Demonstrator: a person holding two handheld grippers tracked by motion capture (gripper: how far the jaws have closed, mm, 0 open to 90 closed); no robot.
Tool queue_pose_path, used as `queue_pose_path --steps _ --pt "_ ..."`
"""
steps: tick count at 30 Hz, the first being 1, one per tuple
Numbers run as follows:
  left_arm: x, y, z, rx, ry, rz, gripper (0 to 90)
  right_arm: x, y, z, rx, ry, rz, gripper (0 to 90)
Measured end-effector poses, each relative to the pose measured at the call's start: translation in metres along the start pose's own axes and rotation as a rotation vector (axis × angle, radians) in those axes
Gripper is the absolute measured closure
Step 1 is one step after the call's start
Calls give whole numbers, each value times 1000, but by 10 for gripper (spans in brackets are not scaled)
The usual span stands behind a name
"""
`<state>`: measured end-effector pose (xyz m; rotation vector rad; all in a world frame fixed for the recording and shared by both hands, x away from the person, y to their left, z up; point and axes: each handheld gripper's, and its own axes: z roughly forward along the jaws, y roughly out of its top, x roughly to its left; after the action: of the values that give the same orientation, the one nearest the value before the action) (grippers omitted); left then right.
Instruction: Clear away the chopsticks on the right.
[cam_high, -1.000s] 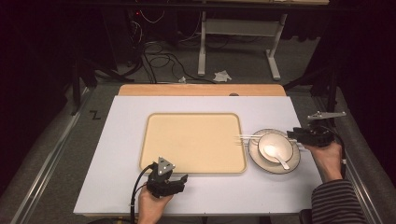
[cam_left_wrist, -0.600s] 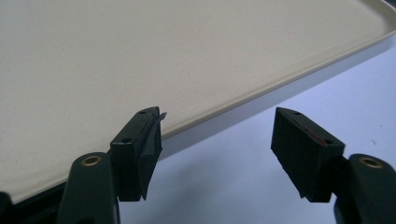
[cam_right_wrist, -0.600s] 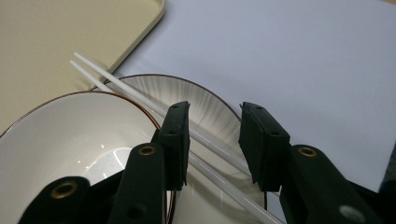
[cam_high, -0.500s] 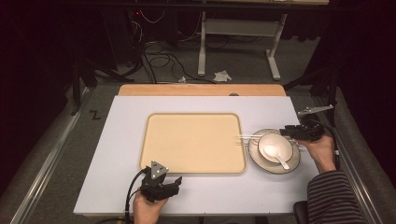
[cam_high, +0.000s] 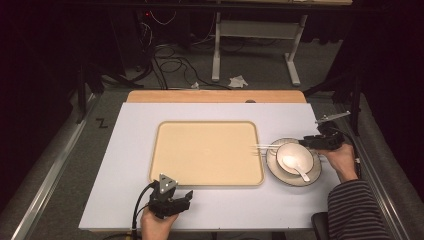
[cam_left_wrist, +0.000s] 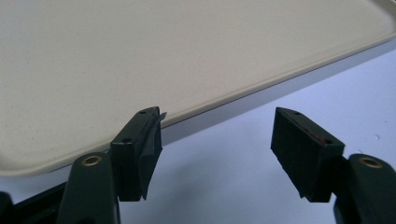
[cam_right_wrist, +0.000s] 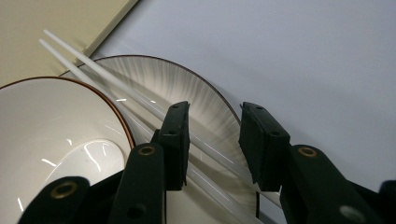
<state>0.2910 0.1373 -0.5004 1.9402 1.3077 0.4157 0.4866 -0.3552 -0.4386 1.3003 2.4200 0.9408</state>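
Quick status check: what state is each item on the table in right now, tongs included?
Tray: empty, flat on the table.
Plate: beside the tray, bowl on it.
Bowl: upright, spoon inside.
Spoon: lying in the bowl.
Chopsticks: lying across the plate, tips over the tray edge.
Left tongs: open, empty, at the tray's near edge.
Right tongs: open, over the chopsticks.

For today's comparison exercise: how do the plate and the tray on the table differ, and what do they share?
The plate is round with a dark rim and grey streaks; the tray is rectangular with rounded corners and plain beige. The plate carries a white bowl and chopsticks; the tray carries only the chopsticks' tips over its right edge. The tray is much larger. Both lie flat on the white table, side by side.
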Motion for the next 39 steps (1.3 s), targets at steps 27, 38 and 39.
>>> queue_pose_path --steps 27,38,39 --pt "1 -4 -4 1 -2 -27 334 -8 -1 20 123 14 0 652" --pt "2 -4 -5 -4 -13 -48 334 -10 -2 23 132 18 1 653" --pt "1 -4 -4 -3 -15 -47 334 -10 -2 23 132 20 1 654"
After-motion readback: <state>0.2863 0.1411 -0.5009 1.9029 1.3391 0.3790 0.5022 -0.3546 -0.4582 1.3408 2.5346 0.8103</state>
